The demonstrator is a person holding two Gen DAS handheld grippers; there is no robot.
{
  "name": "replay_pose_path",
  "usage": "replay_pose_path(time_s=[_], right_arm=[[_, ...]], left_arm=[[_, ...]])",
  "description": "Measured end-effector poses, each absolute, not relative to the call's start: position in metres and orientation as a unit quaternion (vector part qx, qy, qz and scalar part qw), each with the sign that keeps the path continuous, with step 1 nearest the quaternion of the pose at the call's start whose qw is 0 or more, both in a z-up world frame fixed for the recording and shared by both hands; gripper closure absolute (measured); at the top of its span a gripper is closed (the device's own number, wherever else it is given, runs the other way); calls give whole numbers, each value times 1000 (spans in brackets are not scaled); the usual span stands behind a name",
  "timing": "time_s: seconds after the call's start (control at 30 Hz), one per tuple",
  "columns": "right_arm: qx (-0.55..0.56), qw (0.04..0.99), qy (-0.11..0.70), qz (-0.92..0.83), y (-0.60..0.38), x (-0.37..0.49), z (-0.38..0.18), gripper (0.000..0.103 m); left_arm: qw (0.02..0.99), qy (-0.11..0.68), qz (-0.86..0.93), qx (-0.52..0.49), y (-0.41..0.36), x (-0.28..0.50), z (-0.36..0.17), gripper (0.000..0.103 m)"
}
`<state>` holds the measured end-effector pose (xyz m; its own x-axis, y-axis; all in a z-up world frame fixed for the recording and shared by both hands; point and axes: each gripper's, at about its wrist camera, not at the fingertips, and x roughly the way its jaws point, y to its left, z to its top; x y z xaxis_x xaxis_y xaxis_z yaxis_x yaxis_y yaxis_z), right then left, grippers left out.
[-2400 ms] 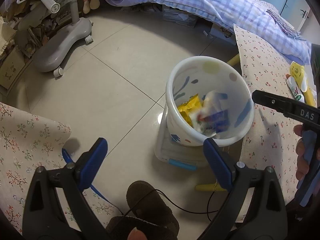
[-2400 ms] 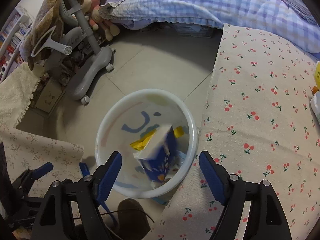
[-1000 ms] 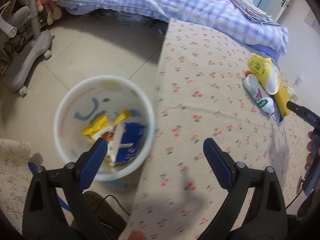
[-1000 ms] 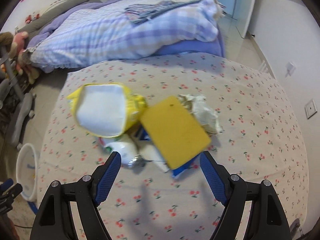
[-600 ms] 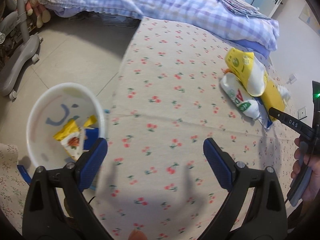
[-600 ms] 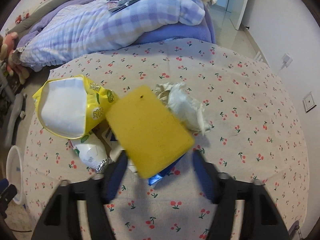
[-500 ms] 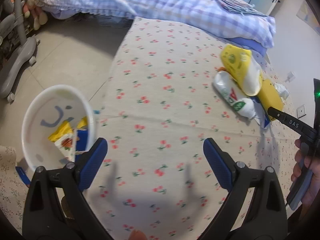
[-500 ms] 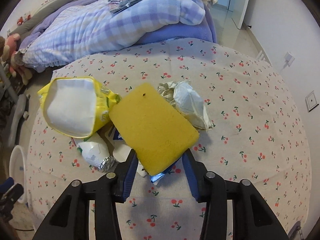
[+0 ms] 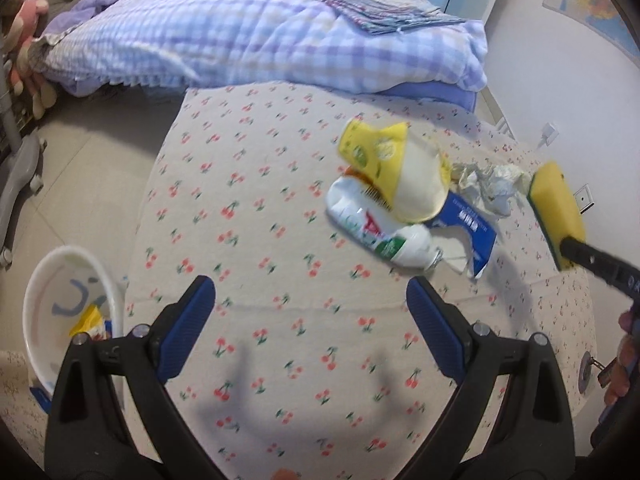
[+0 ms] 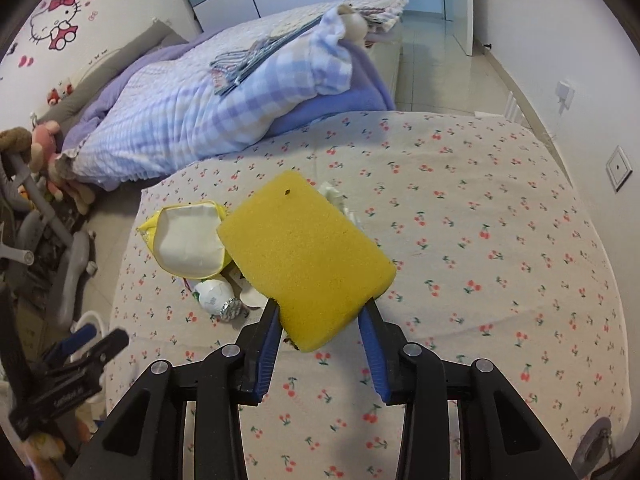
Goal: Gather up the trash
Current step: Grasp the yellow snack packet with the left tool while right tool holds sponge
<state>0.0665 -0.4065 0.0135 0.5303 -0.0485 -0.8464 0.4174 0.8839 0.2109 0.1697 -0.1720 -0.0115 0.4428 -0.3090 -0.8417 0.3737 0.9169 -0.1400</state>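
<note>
My right gripper (image 10: 320,316) is shut on a yellow sponge (image 10: 306,258) and holds it above the cherry-print table; the sponge also shows in the left wrist view (image 9: 556,212). Under it lie a yellow snack bag (image 9: 394,168), a white squeezed bottle (image 9: 376,232), a torn blue carton (image 9: 468,232) and crumpled paper (image 9: 492,184). My left gripper (image 9: 312,312) is open and empty over the table's near part. The white trash bin (image 9: 40,292) stands on the floor at lower left with wrappers inside.
A bed with a checked purple quilt (image 9: 248,36) runs behind the table. A grey chair base (image 10: 68,264) and plush toys (image 10: 44,144) stand on the floor at the left. The table (image 10: 500,264) has bare cloth on its right side.
My right gripper dropped a blue carton into the bin, swung to the table, closed on the yellow sponge and lifted it. My left gripper swung from the bin toward the table, still open.
</note>
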Motion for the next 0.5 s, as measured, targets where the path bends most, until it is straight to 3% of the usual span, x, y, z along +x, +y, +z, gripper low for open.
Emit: replay_pose_path(time_s=[0.33, 0.5], right_arm=[[221, 842, 468, -155, -444, 31, 10, 63], [234, 838, 466, -163, -460, 21, 8, 63]], left_arm=[[854, 466, -231, -10, -219, 212, -5, 9], [849, 466, -246, -37, -234, 223, -11, 19]])
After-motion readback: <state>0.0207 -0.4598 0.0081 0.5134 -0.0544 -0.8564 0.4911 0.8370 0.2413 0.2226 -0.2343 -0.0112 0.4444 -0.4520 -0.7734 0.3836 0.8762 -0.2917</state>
